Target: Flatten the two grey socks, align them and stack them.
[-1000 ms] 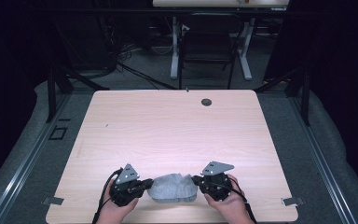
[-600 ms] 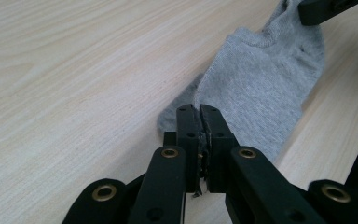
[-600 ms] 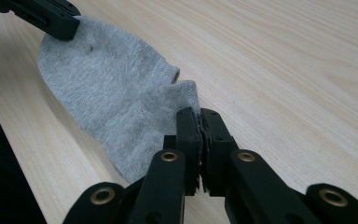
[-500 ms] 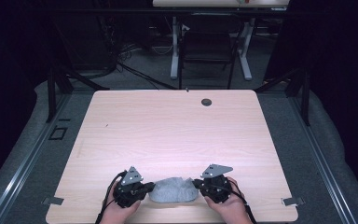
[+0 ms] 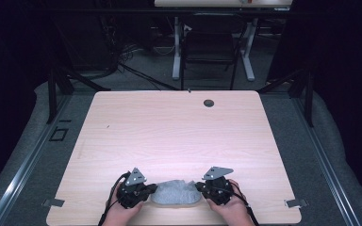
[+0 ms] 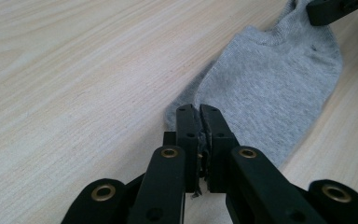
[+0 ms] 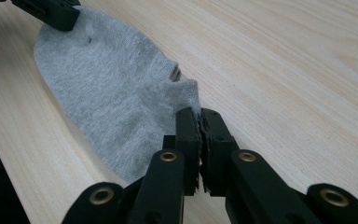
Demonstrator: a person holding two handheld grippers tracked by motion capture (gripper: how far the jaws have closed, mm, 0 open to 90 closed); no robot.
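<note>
A grey sock (image 5: 176, 192) lies flat on the wooden table (image 5: 179, 136) near its front edge, stretched between both grippers. My left gripper (image 5: 150, 189) is shut on the sock's left end; in the left gripper view the sock (image 6: 270, 93) spreads away from my closed left gripper (image 6: 199, 112). My right gripper (image 5: 200, 187) is shut on the other end; in the right gripper view the sock (image 7: 112, 98) runs from my right gripper (image 7: 198, 114) toward the other gripper's jaw at the top left. A hand holds each gripper from below.
A dark round grommet (image 5: 209, 102) sits near the table's far edge. Behind the table stand white desk legs (image 5: 176, 47) and a dark chair (image 5: 209, 47). The table's front edge lies just below the hands.
Both grippers and the sock between them have moved slightly toward the front edge of the table. Both grips are unchanged.
</note>
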